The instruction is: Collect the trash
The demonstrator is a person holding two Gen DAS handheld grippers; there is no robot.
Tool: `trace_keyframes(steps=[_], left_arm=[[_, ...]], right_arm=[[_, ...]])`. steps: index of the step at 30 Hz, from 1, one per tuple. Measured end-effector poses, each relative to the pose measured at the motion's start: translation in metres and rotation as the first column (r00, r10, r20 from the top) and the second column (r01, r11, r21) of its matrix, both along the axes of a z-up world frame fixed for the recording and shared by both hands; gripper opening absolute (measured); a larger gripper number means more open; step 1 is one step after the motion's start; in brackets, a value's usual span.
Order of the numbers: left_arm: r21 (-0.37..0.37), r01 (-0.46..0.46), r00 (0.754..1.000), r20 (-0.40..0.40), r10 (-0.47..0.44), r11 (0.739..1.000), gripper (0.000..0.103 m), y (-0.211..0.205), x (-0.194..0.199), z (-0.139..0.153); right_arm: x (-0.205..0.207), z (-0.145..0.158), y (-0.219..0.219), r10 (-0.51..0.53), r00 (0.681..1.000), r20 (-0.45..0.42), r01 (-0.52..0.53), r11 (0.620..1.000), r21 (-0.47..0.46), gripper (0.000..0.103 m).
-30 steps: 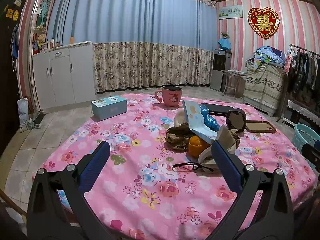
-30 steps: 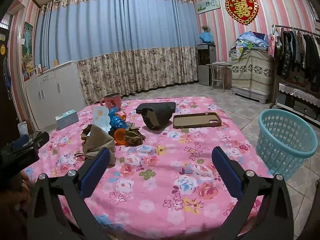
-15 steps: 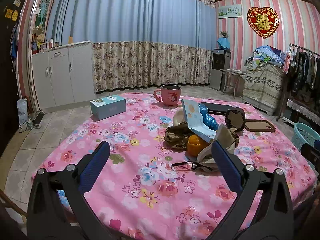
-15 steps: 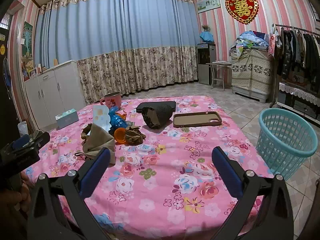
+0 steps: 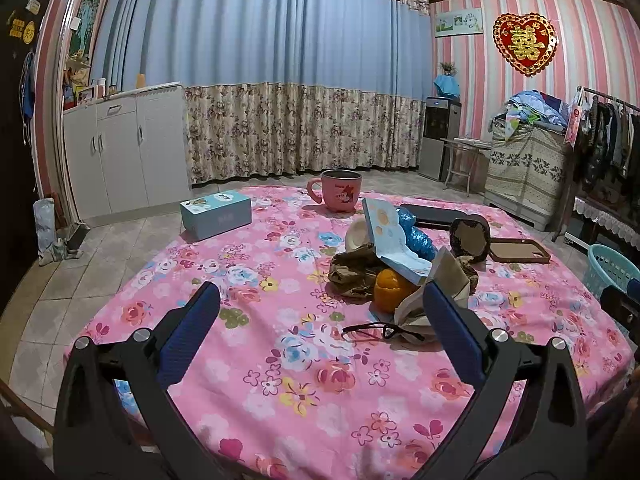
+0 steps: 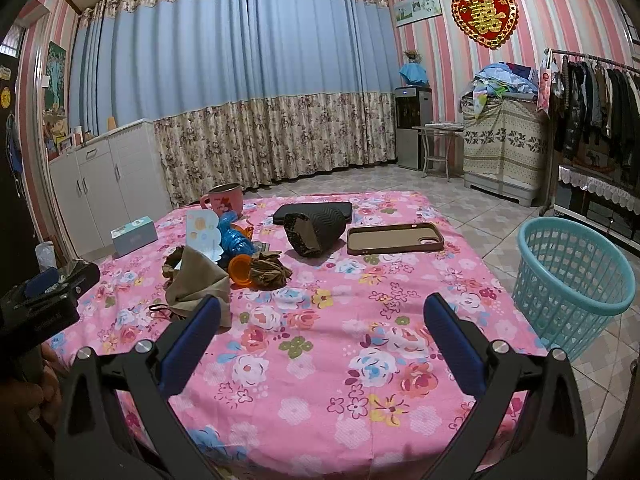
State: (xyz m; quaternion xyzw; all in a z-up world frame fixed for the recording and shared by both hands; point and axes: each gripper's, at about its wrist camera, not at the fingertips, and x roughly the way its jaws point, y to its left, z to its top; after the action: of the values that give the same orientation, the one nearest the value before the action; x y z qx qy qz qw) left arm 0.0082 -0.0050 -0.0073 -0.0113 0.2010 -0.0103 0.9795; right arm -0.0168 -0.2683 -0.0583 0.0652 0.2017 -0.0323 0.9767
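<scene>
A pile of trash lies mid-table on the pink floral cloth (image 5: 280, 360): crumpled brown paper (image 5: 354, 270), an orange peel (image 5: 390, 290), a blue plastic wrapper (image 5: 416, 234), a light-blue card package (image 5: 386, 236) and a beige paper bag (image 5: 448, 276). The same pile shows in the right wrist view, with the paper bag (image 6: 198, 276) and the brown paper (image 6: 268, 274). A turquoise basket (image 6: 572, 280) stands on the floor to the table's right. My left gripper (image 5: 320, 312) is open and empty, short of the pile. My right gripper (image 6: 320, 316) is open and empty over the cloth.
Black glasses (image 5: 380, 330) lie before the pile. A pink mug (image 5: 340, 194), a tissue box (image 5: 216, 214), a black pouch (image 6: 316, 228) and a brown phone case (image 6: 394, 238) also sit on the table. Cabinets (image 5: 120, 152) stand at the left, a clothes rack (image 6: 592, 100) at the right.
Both views have shifted only slightly. Both grippers stay open and nothing on the table has moved.
</scene>
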Motion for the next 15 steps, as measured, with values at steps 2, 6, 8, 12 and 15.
trace_keyframes(steps=[2,6,8,12,15], left_arm=[[0.006,0.005,1.000,0.001,-0.005,1.000,0.098,-0.0010,-0.0006,0.0000],[0.006,0.012,1.000,0.003,-0.012,1.000,0.098,-0.0007,-0.0017,0.0011],[0.001,0.014,1.000,0.001,-0.014,1.000,0.098,-0.0004,-0.0015,0.0014],[-0.014,0.014,1.000,0.001,-0.014,1.000,0.098,0.0016,-0.0022,0.0029],[-0.008,0.014,1.000,0.000,-0.014,1.000,0.098,0.0019,-0.0017,0.0031]], right_arm=[[-0.0004,0.0007,0.0000,0.000,1.000,0.003,0.000,1.000,0.001,0.099],[0.0009,0.0009,0.0026,-0.001,1.000,0.001,0.001,1.000,-0.009,0.099],[0.0006,0.0022,0.0047,0.000,1.000,0.005,0.000,1.000,-0.016,0.099],[0.0004,0.0029,0.0071,0.015,1.000,0.007,-0.014,1.000,-0.026,0.099],[0.0013,0.0021,0.0083,0.018,1.000,0.000,-0.018,0.999,-0.031,0.099]])
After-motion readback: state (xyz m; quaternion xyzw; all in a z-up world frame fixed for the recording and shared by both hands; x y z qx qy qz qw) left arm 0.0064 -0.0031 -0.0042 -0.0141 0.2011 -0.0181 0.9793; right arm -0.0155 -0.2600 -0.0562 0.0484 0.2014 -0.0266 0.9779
